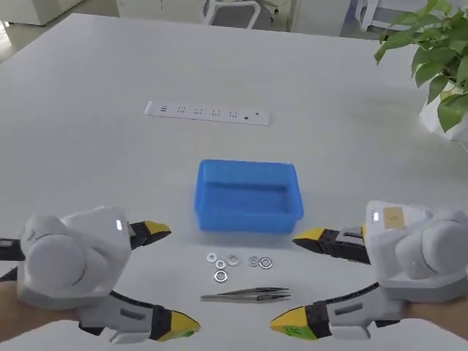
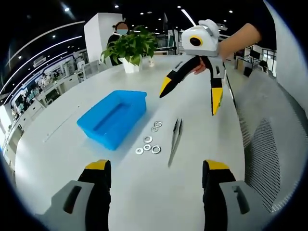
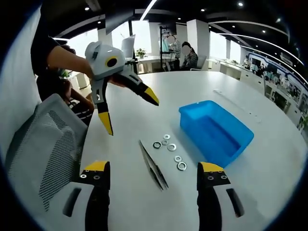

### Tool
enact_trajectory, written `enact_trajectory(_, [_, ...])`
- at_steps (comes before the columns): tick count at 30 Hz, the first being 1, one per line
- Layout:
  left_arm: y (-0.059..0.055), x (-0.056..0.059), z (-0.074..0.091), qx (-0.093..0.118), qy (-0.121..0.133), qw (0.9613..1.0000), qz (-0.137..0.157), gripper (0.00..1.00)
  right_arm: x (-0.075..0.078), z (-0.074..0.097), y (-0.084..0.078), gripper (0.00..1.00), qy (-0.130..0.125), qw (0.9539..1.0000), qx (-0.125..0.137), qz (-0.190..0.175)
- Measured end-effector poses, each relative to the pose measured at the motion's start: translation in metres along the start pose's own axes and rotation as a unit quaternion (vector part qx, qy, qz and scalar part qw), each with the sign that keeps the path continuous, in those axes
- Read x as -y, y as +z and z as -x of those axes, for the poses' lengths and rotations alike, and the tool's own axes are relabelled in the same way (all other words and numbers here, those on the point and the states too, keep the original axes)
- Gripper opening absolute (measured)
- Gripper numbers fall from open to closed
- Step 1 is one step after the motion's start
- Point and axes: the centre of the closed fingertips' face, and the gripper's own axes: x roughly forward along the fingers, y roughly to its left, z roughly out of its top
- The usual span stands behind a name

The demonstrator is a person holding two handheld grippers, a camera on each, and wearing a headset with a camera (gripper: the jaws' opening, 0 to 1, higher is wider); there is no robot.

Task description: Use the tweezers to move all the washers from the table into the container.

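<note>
Several small metal washers (image 1: 238, 263) lie loose on the white table just in front of the blue container (image 1: 248, 194), which holds nothing. Silver tweezers (image 1: 245, 295) lie flat on the table nearer to me than the washers. My left gripper (image 1: 172, 276) hovers open to the left of them, and my right gripper (image 1: 292, 279) hovers open to the right. In the left gripper view the washers (image 2: 149, 144) and tweezers (image 2: 174, 142) lie ahead of the jaws, with the right gripper (image 2: 190, 98) beyond. In the right gripper view the tweezers (image 3: 153, 168) lie between the jaws, beside the washers (image 3: 168, 147).
A white power strip (image 1: 207, 113) lies farther back on the table (image 1: 88, 146). A potted plant (image 1: 439, 58) stands at the far right edge. A mesh office chair (image 3: 48, 144) sits by the table's near side.
</note>
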Motion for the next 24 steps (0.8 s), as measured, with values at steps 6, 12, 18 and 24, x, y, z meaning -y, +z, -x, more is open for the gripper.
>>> enact_trajectory(6, [-0.001,0.009,-0.02,-0.009,-0.028,0.9996,-0.001,0.73,-0.009,-0.02,-0.013,0.64,0.045,0.9984,-0.032,0.015])
enact_trajectory(12, [-0.01,0.019,-0.033,-0.036,-0.057,0.9975,-0.018,0.59,-0.015,-0.033,-0.021,0.52,0.077,0.9942,-0.063,0.04])
enact_trajectory(18, [-0.014,0.026,-0.035,-0.043,-0.078,0.9948,-0.048,0.51,-0.012,-0.043,-0.03,0.42,0.084,0.99,-0.09,0.068])
enact_trajectory(24, [-0.012,0.027,-0.038,-0.042,-0.09,0.9932,-0.06,0.36,-0.01,-0.044,-0.031,0.29,0.081,0.9872,-0.103,0.091])
